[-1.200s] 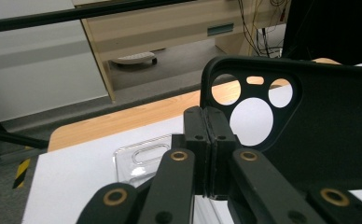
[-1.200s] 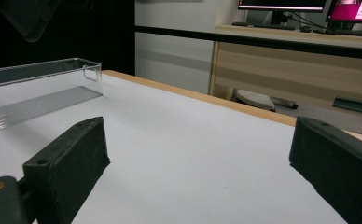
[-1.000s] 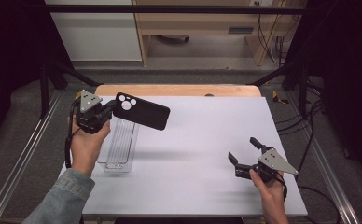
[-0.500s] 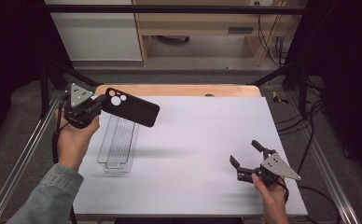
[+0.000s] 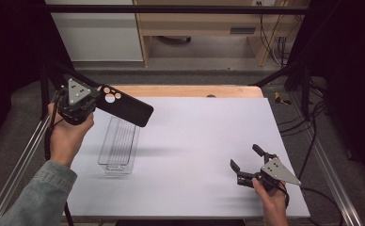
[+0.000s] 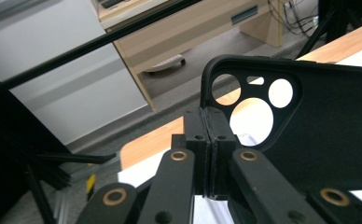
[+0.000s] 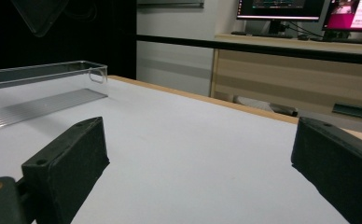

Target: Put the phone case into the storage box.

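Left gripper (image 5: 93, 101) raised, clamped on phone case (image 5: 124, 106) over clear tray (image 5: 119, 143).

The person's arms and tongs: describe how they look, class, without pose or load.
Both the left tongs and right tongs are black, each topped by a grey three-cornered plate with a black cable trailing. The left arm wears a grey-blue denim sleeve.

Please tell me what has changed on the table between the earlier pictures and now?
The left tongs, shut on the black phone case, carried it toward the left edge and far side of the table, above the clear tray's far end. The right tongs shifted only slightly and stayed open and empty. The tray did not move.
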Action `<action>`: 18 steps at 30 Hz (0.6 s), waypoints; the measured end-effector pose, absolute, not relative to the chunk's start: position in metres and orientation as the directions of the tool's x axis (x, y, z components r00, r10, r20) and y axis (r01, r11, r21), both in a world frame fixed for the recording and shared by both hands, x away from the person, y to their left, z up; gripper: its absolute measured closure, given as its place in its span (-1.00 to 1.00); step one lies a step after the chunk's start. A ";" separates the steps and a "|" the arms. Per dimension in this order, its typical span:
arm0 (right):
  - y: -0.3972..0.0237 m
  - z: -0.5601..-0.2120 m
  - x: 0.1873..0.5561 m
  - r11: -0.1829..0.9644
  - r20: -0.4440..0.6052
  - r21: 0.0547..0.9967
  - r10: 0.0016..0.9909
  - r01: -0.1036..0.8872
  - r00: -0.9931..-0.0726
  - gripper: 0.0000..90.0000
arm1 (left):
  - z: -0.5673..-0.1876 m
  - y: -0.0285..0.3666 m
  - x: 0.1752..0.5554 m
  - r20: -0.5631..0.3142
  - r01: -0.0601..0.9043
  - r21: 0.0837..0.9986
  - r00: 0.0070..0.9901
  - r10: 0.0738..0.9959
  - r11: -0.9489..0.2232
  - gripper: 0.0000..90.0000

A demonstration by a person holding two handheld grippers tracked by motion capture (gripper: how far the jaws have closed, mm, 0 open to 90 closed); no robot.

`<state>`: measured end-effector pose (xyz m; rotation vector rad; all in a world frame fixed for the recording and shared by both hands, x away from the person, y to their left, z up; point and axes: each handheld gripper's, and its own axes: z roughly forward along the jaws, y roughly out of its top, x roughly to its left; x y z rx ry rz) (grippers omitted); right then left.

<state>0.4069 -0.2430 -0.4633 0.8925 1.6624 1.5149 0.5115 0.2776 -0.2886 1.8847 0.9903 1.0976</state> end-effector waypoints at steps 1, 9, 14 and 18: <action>-0.242 -0.463 0.406 0.082 -0.056 0.996 0.861 0.029 -0.506 -0.91 | -0.288 0.278 0.512 0.351 0.252 0.861 0.337 0.874 -0.442 0.98; -0.237 -0.465 0.404 0.094 -0.060 0.994 0.872 0.047 -0.486 -0.90 | -0.286 0.283 0.513 0.375 0.255 0.851 0.318 0.871 -0.460 0.98; -0.238 -0.465 0.404 0.092 -0.058 0.995 0.874 0.047 -0.483 -0.90 | -0.286 0.286 0.514 0.409 0.253 0.836 0.306 0.860 -0.488 0.98; -0.237 -0.465 0.404 0.093 -0.059 0.995 0.874 0.046 -0.481 -0.90 | -0.285 0.288 0.514 0.418 0.250 0.832 0.304 0.856 -0.495 0.98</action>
